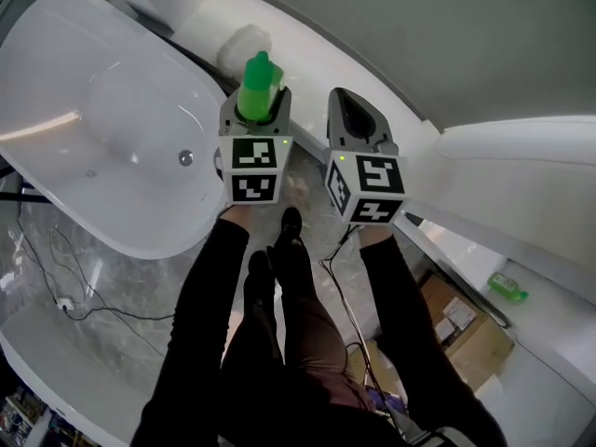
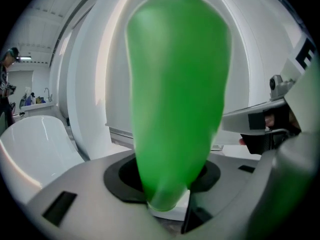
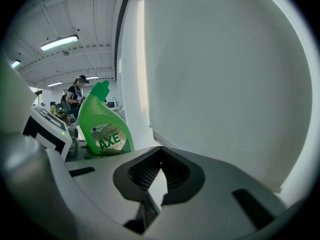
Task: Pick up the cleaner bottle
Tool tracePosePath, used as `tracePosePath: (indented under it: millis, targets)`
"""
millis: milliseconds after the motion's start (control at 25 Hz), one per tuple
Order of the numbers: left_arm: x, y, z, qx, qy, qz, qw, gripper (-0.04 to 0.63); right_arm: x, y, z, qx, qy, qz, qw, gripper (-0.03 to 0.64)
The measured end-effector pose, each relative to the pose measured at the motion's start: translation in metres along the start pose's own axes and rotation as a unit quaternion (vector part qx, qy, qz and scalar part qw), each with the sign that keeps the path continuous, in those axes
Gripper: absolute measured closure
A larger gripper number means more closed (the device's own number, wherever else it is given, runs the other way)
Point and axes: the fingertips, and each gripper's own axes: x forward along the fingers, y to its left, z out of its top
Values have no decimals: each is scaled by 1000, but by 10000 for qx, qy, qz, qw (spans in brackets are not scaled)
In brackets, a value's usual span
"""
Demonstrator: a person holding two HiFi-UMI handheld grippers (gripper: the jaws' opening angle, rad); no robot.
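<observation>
**Bottle in grasp, pick-up judged all but complete**

The bathtub [image 1: 112, 128] serves as datum. Just right of its rim, the cleaner bottle [image 1: 259, 84] stands upright, gripped by the left tongs [image 1: 253, 112]. The right tongs [image 1: 349, 110], farther right, are clenched and empty. The next move calls for a steady grip.

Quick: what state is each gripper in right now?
Left gripper: closed on the green cleaner bottle.
Right gripper: closed, holding nothing.

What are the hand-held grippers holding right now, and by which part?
The left hand-held gripper grips the green cleaner bottle by its lower body; the right hand-held gripper holds nothing.
</observation>
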Motion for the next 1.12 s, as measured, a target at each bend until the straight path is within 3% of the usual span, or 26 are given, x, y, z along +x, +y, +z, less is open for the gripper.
tracePosePath:
  millis: [480, 1120]
  targets:
    - [-63, 41, 24, 128, -127, 379, 9991, 402, -5, 71, 28, -255, -118, 524, 9982, 615]
    - [-142, 104, 15, -5, -155, 1004, 9948, 402, -14, 167, 35, -601, -171, 1229, 9904, 615]
